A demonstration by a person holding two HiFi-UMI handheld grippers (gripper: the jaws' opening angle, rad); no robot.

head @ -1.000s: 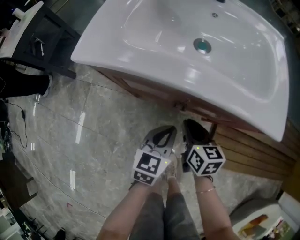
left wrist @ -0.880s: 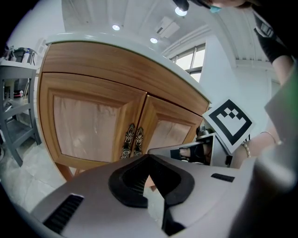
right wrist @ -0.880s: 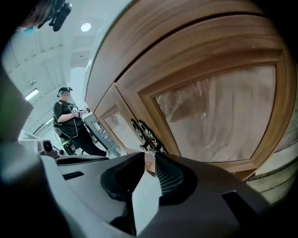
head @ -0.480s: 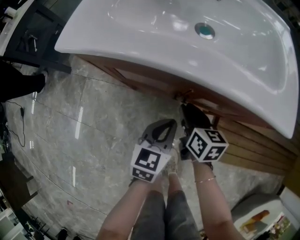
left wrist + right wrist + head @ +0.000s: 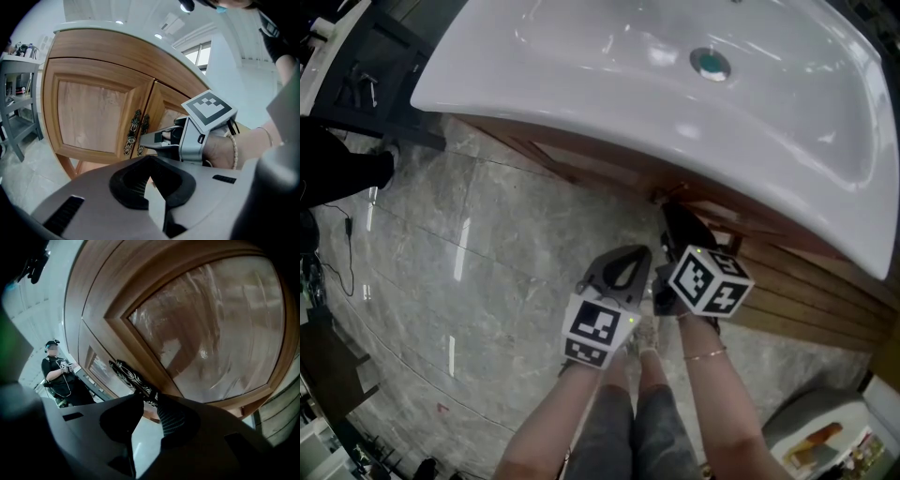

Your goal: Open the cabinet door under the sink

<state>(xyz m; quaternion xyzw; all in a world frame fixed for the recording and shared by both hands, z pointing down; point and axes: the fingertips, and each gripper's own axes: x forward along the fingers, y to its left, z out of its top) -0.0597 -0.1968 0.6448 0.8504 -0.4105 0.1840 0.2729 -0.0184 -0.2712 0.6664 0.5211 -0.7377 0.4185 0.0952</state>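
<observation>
A white sink tops a wooden cabinet with two panelled doors. Ornate dark metal handles sit where the doors meet. My right gripper reaches under the sink's rim. Its jaws are narrowed on the lower end of the right door's handle, which sits between the fingertips of the gripper. The left gripper view shows that gripper touching the handles. My left gripper hangs beside it, short of the doors, shut and empty.
The floor is grey marble tile. A dark stand is left of the sink, and slatted wood panelling is to the right. A cable lies on the floor. A person in dark clothes stands in the background.
Both grippers have sunk a little in front of the cabinet. The right gripper has rolled and now sits at the door handle.
</observation>
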